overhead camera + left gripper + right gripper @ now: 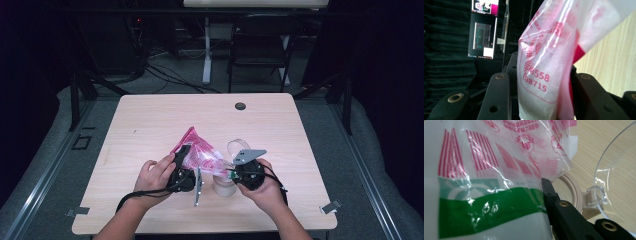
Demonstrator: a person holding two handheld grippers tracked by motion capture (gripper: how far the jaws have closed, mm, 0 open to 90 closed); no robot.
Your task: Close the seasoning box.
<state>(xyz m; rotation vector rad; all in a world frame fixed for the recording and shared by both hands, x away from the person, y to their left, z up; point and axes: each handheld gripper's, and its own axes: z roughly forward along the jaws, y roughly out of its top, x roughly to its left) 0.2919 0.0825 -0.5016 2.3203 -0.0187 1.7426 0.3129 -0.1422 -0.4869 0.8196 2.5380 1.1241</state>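
While both claws hold the plastic bag [200, 155] above the surface [150, 120], its mouth tips toward the open jar [223, 184].
Left claw [184, 159] clamps one end; right claw [232, 173] pinches the other corner shut; this likely steadies pouring.

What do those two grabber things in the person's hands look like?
Both are black. The left gripper has chunky black jaws with brass-ringed holes and a black cable looping off it. The right gripper carries a grey three-cornered plate on top, a small green part near its front, and a black cable too. The forearms are bare, no sleeves.
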